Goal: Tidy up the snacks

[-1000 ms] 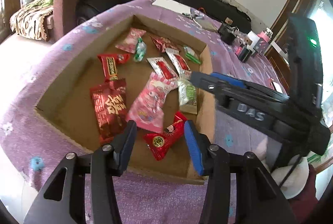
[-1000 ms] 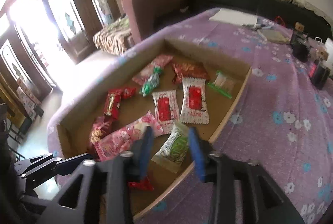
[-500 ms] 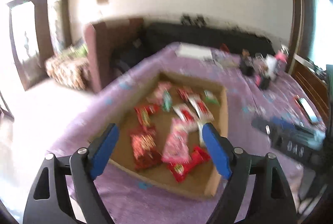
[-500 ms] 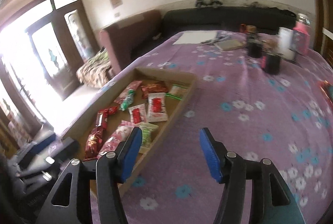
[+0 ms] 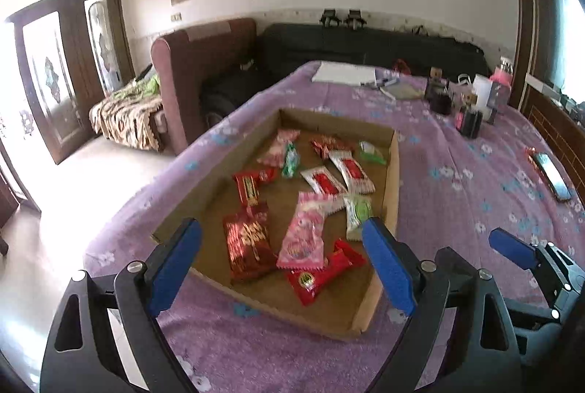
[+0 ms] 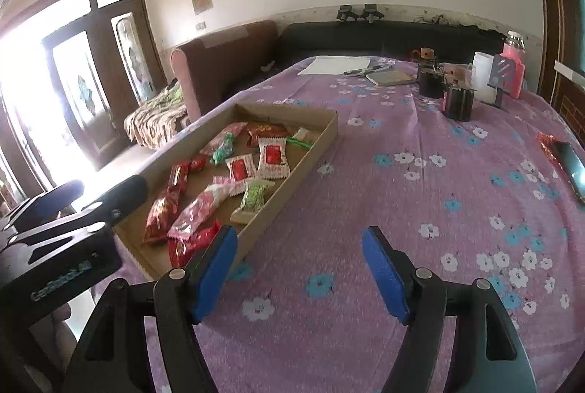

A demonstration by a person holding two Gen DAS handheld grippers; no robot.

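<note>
While jaws of both widen, left blue-padded black gripper point(image 5: 281, 265) hangs above near end of shallow brown cardboard tray point(image 5: 393, 188), nothing between pads; right blue-padded black gripper point(image 6: 298, 274) empty over purple flowered cloth point(image 6: 420, 210), beside tray; assorted wrapped snacks point(image 5: 303, 235) lie loose inside tray

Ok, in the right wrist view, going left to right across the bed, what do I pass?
Left gripper → cardboard tray of snacks → black canisters → pink bottle → phone at the right edge.
</note>
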